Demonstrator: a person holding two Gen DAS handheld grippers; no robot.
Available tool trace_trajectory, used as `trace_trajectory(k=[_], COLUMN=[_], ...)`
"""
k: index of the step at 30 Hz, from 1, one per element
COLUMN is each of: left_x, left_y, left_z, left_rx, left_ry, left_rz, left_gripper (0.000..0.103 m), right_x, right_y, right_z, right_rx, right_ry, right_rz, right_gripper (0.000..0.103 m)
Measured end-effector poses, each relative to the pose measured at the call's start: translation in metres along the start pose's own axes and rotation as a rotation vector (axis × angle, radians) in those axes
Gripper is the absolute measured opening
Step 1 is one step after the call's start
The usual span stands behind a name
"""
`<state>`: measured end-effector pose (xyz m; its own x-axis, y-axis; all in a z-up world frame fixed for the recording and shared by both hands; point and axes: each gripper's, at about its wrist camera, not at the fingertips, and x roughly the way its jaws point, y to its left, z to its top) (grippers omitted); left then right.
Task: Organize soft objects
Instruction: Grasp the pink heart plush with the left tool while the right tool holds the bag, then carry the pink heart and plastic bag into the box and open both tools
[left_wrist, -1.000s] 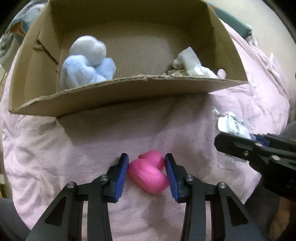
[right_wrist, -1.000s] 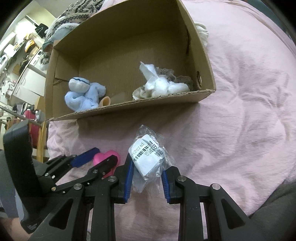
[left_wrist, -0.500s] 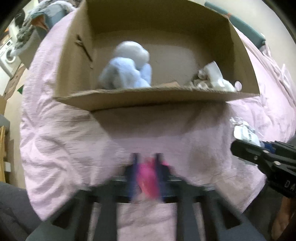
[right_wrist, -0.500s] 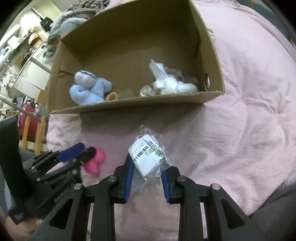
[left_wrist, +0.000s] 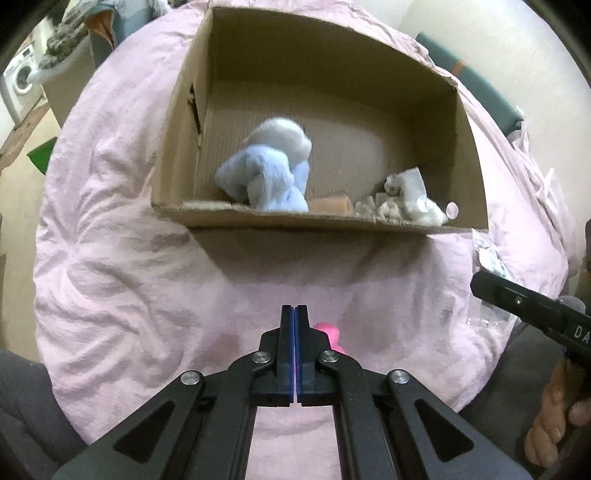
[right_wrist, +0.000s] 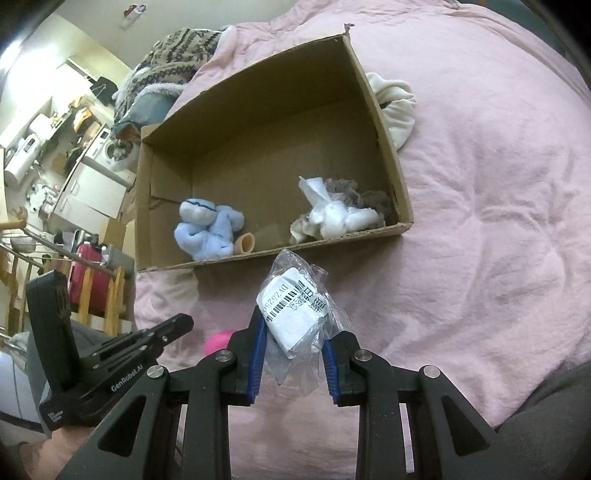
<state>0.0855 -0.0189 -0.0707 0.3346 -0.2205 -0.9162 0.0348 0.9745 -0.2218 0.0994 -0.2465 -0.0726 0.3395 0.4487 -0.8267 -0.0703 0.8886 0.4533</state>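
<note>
Left gripper (left_wrist: 295, 314): we see its jaws closed pad against pad, with nothing between them. It misses the toy.
Pink toy (left_wrist: 330, 334): it lies on the pink cover (left_wrist: 129, 280), just beyond the left tips and a little to their right, half hidden behind the right finger. In the right wrist view only a small part of it shows, left of the right gripper.
Right gripper (right_wrist: 293, 350): narrow, and it holds the bag (right_wrist: 295, 314) at its lower part. The bag stands up between the pads, its label toward the camera.
Box (left_wrist: 325, 221): ahead of both tools, open on top, its near wall low. Inside we see a blue plush (left_wrist: 269, 173) on the left, a small tan piece beside it, and white stuffing (left_wrist: 402, 203) on the right.
How the toy will handle: we judge it light, smooth and rounded, probably squashy, so flat pads can push it out sideways when they close.
Where to hold it: we think across the widest part of the body, the pads low to the cover and centred, not on the thin end.
How the bag will handle: light, with slippery crinkled plastic. A hold on the solid content is safer than on the loose film.
Next, as we judge: open the left jaws and come down again over the toy. The bag can go over the near wall.
</note>
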Motion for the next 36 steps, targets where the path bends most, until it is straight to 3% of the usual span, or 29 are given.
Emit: trace_trajectory(k=[1, 2, 5, 8, 10, 11, 14, 18, 24, 30, 36], left_x=[0.002, 0.006, 0.017, 0.037, 0.050, 0.054, 0.047, 0.005, -0.052, -0.032, -0.018], left_y=[0.000, -0.001, -0.010, -0.021, -0.025, -0.027, -0.029, -0.034, -0.038, -0.033, -0.036], left_z=[-0.001, -0.002, -0.007, -0.013, -0.015, -0.016, -0.015, -0.008, 0.029, 0.092, 0.116], left_rx=[-0.013, -0.021, -0.008, 0.024, 0.051, 0.052, 0.072, 0.073, 0.078, -0.024, -0.015], left_ry=[0.016, 0.031, 0.052, 0.097, 0.128, 0.135, 0.102, 0.010, -0.193, -0.198, -0.205], left_rz=[0.000, -0.008, 0.004, 0.032, 0.068, 0.063, 0.058, 0.062, 0.187, 0.288, 0.362], left_gripper=[0.005, 0.016, 0.067, 0.068, 0.056, 0.043, 0.042, 0.042, 0.042, 0.042, 0.042], right_x=[0.002, 0.005, 0.008, 0.010, 0.012, 0.012, 0.010, 0.000, -0.009, 0.005, 0.024], right_y=[0.001, 0.002, 0.005, 0.004, 0.004, 0.005, 0.010, 0.014, 0.028, 0.047, 0.041], right_z=[0.000, 0.000, 0.000, -0.001, -0.001, -0.001, 0.001, 0.011, 0.047, 0.090, 0.100], right_rx=[-0.001, -0.005, -0.024, -0.026, -0.019, -0.020, -0.033, -0.046, -0.110, -0.209, -0.230], right_ry=[0.007, 0.014, 0.029, 0.037, 0.043, 0.047, 0.046, 0.019, -0.061, -0.101, -0.073], right_rz=[0.001, -0.001, -0.015, -0.026, -0.027, -0.026, -0.009, 0.022, 0.025, -0.024, -0.027], right_gripper=[0.029, 0.029, 0.029, 0.029, 0.029, 0.029, 0.029, 0.029, 0.029, 0.029, 0.029])
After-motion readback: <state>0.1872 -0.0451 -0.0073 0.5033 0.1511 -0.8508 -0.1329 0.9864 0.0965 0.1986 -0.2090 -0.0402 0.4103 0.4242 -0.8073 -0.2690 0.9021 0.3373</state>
